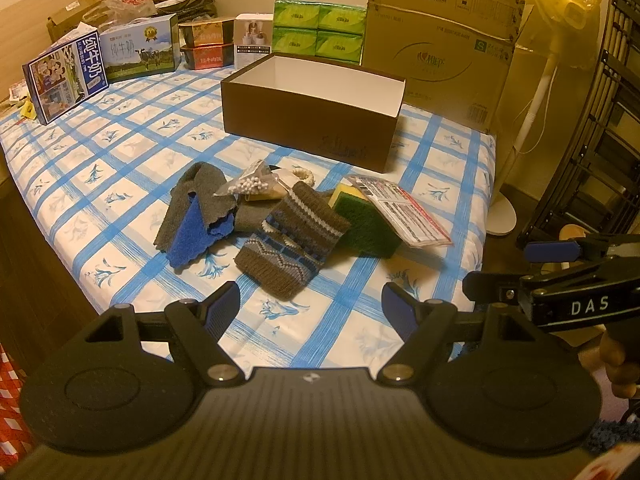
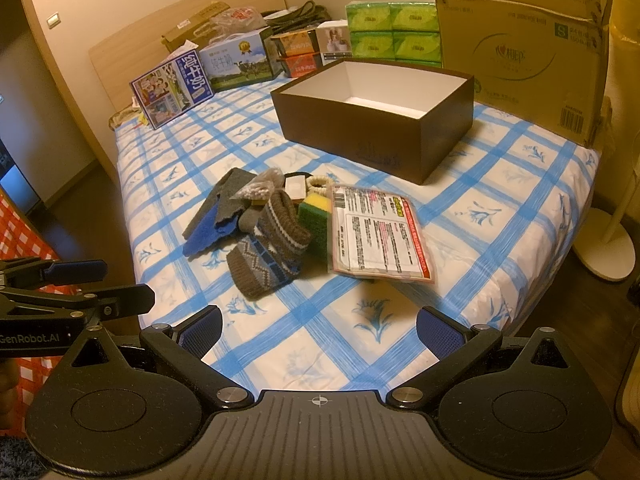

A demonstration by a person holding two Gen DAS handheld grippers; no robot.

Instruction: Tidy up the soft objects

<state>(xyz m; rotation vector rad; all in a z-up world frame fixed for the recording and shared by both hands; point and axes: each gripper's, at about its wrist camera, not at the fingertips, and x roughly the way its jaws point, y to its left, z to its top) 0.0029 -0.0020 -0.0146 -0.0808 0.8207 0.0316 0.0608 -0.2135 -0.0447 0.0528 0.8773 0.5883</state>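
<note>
Knitted wool in brown, grey and blue makes up the sock (image 1: pixel 290 240), which lies at the centre of the left wrist frame on the checked bed (image 1: pixel 120 152), at the front of a small heap. Just left of it sits a grey and blue cloth (image 1: pixel 192 216); to its right a green sponge (image 1: pixel 364 224) lies partly under a printed packet (image 1: pixel 400 210). An open brown box (image 1: pixel 312 116) waits above the heap, apparently empty. Both the left hand-held gripper (image 1: pixel 310 306) and the right hand-held gripper (image 2: pixel 318 330) have their jaws spread wide and hold nothing. The sock looks light, limp and grippy; pinching its thick near cuff should lift it cleanly, though it will dangle.
</note>
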